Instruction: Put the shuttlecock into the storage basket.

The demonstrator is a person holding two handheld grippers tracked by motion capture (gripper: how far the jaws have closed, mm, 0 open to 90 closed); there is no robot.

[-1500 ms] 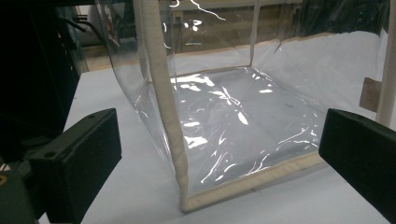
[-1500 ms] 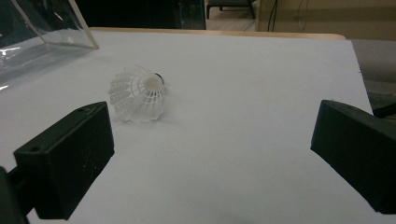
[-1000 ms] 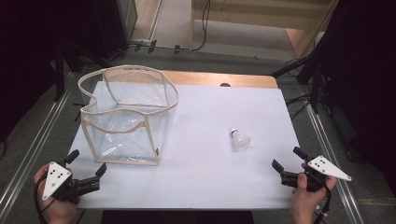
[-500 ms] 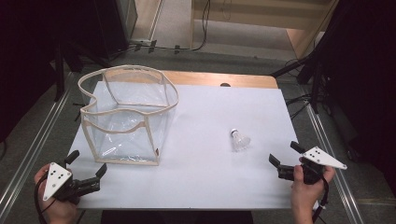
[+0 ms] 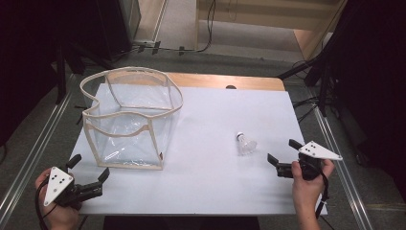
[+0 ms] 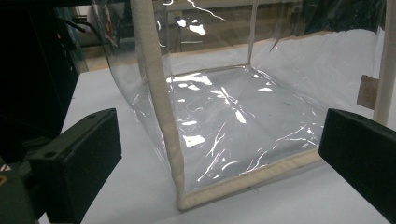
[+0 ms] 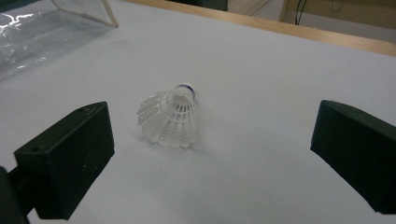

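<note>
Two claws gaping wide, gripping nothing: right claw point(image 5: 282, 157) lined up just short of shuttlecock point(image 5: 246, 143), left claw point(image 5: 88, 168) facing clear bag point(image 5: 131, 120) on tabletop point(image 5: 210, 177).

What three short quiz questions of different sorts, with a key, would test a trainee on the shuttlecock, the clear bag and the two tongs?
1. True or false: the right tongs are shut on the shuttlecock.
2. Which tongs face the clear bag? A) left tongs B) right tongs
3. Fill in: the shuttlecock lies on the white ____.

Key
1. False; they are open and apart from it.
2. A
3. table
</note>
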